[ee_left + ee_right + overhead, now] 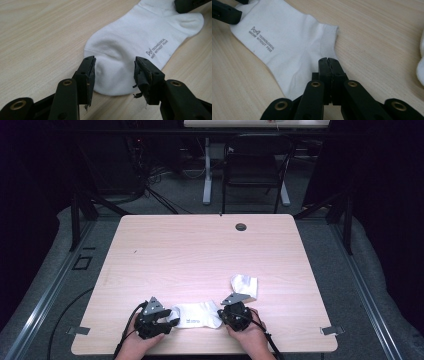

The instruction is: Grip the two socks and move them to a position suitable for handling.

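Two white socks [197, 315] [244, 286] on wooden table [200, 250]

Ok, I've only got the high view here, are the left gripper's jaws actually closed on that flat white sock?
Observer: No. The left gripper has its jaws open, straddling the toe end of the sock without pressing it.
Operator: And the right one?
Observer: The right gripper has its jaws shut, tips down at the cuff end; whether fabric is pinched I cannot tell.
Operator: Any marking on it?
Observer: Grey lettering along the side, ending WITHOUT FEAR.
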A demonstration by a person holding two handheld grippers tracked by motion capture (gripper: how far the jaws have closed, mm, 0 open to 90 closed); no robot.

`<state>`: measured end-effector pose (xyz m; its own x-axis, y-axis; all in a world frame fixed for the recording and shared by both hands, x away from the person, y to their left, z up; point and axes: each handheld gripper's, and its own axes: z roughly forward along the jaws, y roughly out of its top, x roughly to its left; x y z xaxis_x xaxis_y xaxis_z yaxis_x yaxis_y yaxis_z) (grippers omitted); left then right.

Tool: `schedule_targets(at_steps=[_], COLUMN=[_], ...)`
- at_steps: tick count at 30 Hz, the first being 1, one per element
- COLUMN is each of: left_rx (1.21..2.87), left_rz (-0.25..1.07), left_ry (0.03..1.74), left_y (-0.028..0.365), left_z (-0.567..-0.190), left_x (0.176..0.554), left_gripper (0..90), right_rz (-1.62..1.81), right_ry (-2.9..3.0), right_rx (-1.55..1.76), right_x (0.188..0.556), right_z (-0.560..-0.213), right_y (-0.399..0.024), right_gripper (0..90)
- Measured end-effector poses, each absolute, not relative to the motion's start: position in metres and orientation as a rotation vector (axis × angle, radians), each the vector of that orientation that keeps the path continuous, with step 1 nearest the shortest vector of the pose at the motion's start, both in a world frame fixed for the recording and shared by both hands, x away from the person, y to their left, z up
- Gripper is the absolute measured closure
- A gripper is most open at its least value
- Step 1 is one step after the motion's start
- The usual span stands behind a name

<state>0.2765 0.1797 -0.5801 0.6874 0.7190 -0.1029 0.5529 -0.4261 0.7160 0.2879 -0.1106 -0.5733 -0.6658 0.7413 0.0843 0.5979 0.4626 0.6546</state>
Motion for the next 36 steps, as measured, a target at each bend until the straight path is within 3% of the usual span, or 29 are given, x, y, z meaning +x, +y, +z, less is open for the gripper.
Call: schedule_targets(at_steps=[13,15,21,24,29,36], left_rx=[2.157,2.137,2.082,2.068,2.057,2.046], left_rz=[0.242,0.242,0.306,0.315,0.317,0.297], left_ry=[0.962,0.965,0.954,0.965,0.978,0.967], left_y=[0.178,0.180,0.188,0.196,0.200,0.202], left_z=[-0.577,-0.575,-0.566,-0.566,-0.566,-0.567], left_x=[0.275,0.277,0.283,0.289,0.294,0.299], left_gripper=[51.6,50.5,49.3,48.9,47.9,54.1], right_rz=[0.984,1.037,1.096,1.140,1.169,1.165], right_ry=[2.532,2.524,2.469,2.400,2.328,2.317], right_rx=[1.174,1.181,1.169,1.180,1.162,1.136], right_x=[0.288,0.288,0.289,0.290,0.292,0.295], right_z=[-0.571,-0.569,-0.564,-0.562,-0.562,-0.566], right_y=[-0.116,-0.116,-0.121,-0.128,-0.134,-0.137], right_gripper=[89.9,84.3,78.6,67.5,57.7,56.7])
